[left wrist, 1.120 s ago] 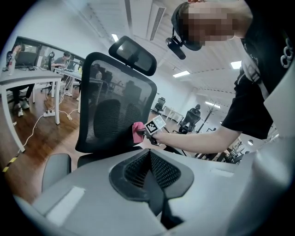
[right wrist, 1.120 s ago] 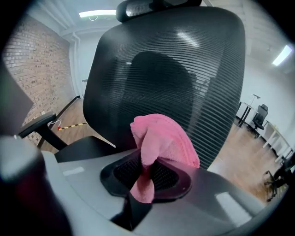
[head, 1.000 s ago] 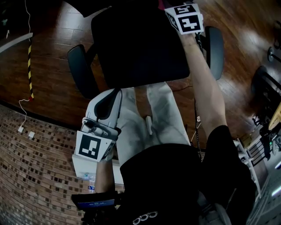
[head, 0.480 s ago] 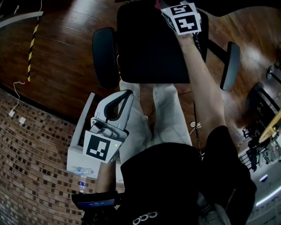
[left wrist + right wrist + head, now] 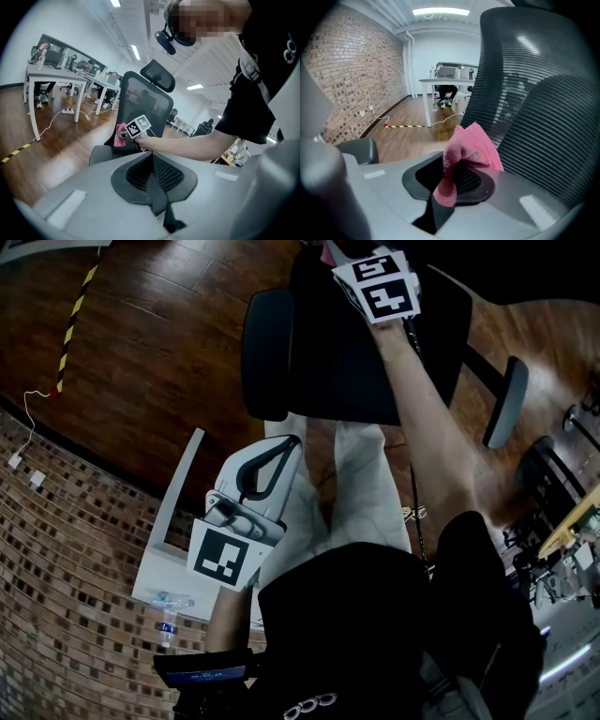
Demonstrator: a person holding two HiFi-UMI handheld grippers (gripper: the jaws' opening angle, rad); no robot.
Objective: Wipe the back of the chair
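**Pink cloth at the chair back, right side working**

My right gripper point(image 5: 449, 187) is clamped on a pink cloth point(image 5: 471, 145). The mesh chair back point(image 5: 543, 93) stands upright just ahead and to its right, and the cloth seems to touch it. My left gripper point(image 5: 154, 180), jaws together on nothing, hangs well apart, so I judge the wipe belongs to the right.

One chair point(image 5: 347, 352), two armrests point(image 5: 265, 352) point(image 5: 506, 401), one pink cloth point(image 5: 471, 147), one water bottle point(image 5: 169, 625) — two grippers: left gripper point(image 5: 152, 165), right gripper point(image 5: 457, 174)
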